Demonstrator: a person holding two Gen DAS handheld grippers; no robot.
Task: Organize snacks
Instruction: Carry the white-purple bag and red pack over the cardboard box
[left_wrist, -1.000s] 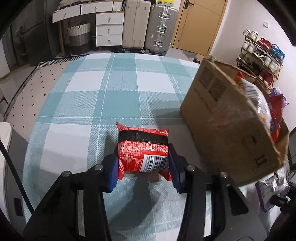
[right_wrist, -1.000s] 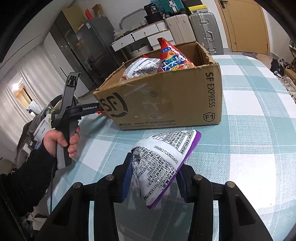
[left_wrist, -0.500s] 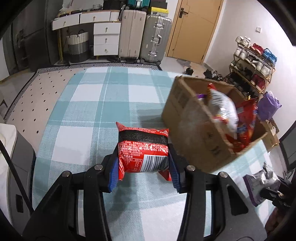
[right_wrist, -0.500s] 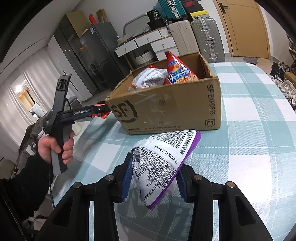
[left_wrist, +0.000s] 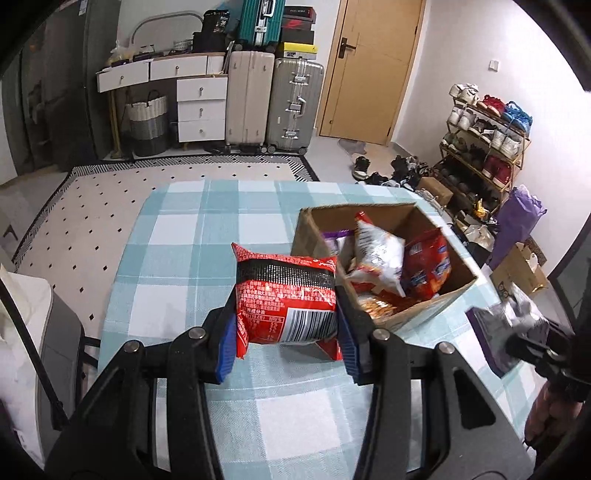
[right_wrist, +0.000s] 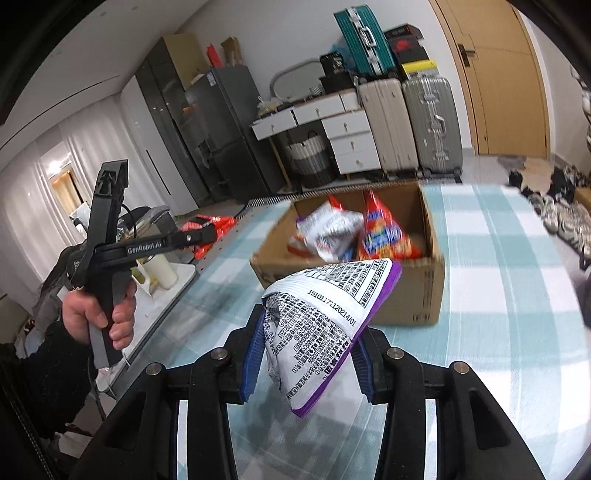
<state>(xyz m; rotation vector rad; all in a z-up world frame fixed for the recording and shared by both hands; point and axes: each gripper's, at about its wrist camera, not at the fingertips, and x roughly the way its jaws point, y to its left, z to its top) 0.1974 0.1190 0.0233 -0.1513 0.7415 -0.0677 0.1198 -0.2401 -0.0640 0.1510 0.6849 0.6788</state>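
Note:
My left gripper (left_wrist: 286, 325) is shut on a red snack packet (left_wrist: 286, 295) with a black band and holds it above the table, just left of an open cardboard box (left_wrist: 443, 295). The box holds several snack bags (left_wrist: 380, 258). My right gripper (right_wrist: 306, 347) is shut on a white and purple snack bag (right_wrist: 325, 325) and holds it in front of the same box (right_wrist: 424, 291), above the table. The left gripper with its red packet (right_wrist: 207, 230) also shows in the right wrist view, raised to the left of the box.
The table carries a teal and white checked cloth (left_wrist: 177, 266). Beyond its far edge are a dotted rug, suitcases (left_wrist: 273, 99), white drawers and a door. A shoe rack (left_wrist: 484, 147) stands to the right. Jars (right_wrist: 159, 269) sit on a side surface on the left.
Both grippers have risen with their packets. The left one now looks down into the open box from above its left side. The right one has moved higher and closer to the box.

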